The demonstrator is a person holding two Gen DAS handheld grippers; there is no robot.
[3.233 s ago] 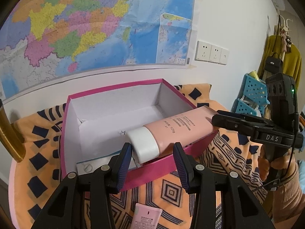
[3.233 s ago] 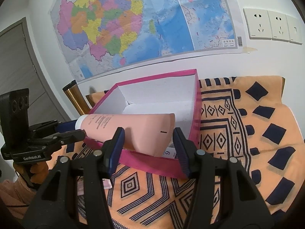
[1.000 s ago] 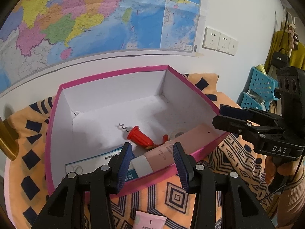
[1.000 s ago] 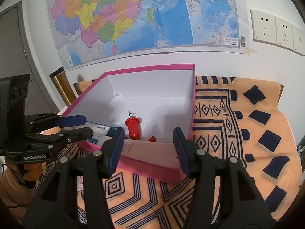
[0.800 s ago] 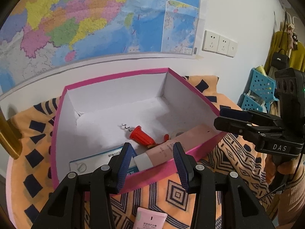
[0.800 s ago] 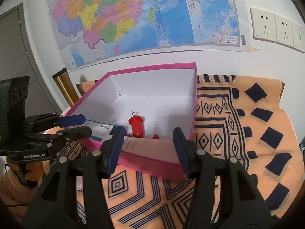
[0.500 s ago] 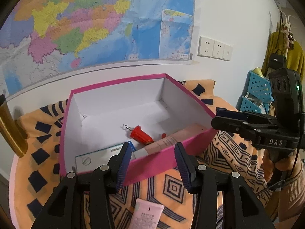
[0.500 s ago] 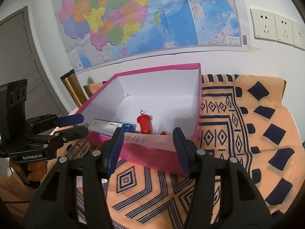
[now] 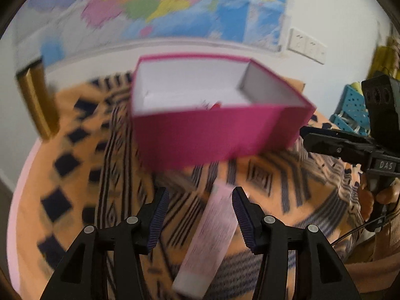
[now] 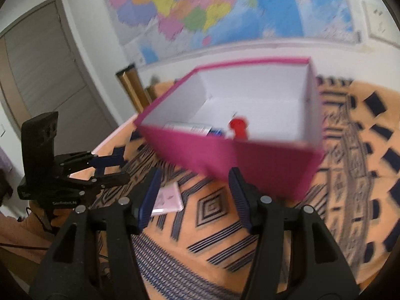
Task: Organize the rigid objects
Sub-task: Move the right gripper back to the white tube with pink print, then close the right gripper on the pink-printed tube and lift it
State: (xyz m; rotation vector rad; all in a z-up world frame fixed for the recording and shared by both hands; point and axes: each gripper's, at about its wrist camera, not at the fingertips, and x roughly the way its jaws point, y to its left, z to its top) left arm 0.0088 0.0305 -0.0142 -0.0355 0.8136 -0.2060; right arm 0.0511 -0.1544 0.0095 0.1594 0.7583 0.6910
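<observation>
Left wrist view first, and it is smeared by motion blur. I see my left gripper (image 9: pixel 198 208) with its jaws spread wide and nothing between the pads; a pale pink tube (image 9: pixel 210 240) lies on the cloth below them, its flat crimped end towards me, closer to the right finger than the left. Beyond it sits the magenta box (image 9: pixel 215 137) on the orange patterned tablecloth (image 9: pixel 75 165), its white inside open to the camera, with a small red object (image 9: pixel 216 105) just showing over the near wall. At the right edge my right gripper (image 9: pixel 306 137) reaches in near the box's right corner, held by a hand (image 9: pixel 385 197); from here I cannot tell how its jaws stand. A gold post (image 9: pixel 37 105) stands left of the table, and a wall map (image 9: pixel 160 7) hangs behind.

Right wrist view: my right gripper (image 10: pixel 192 192) is also released, jaws apart and empty, just short of the box (image 10: pixel 250 165). Inside the box I make out the red piece (image 10: pixel 238 126) and a white-and-blue packet (image 10: pixel 192 128), probably a carton, though the blur hides detail. The left gripper (image 10: pixel 123 167) hovers at the left, fingers parted, above the cloth (image 10: pixel 350 175). The pink tube's (image 10: pixel 168 198) flat end lies on the cloth below it, outside the box.
</observation>
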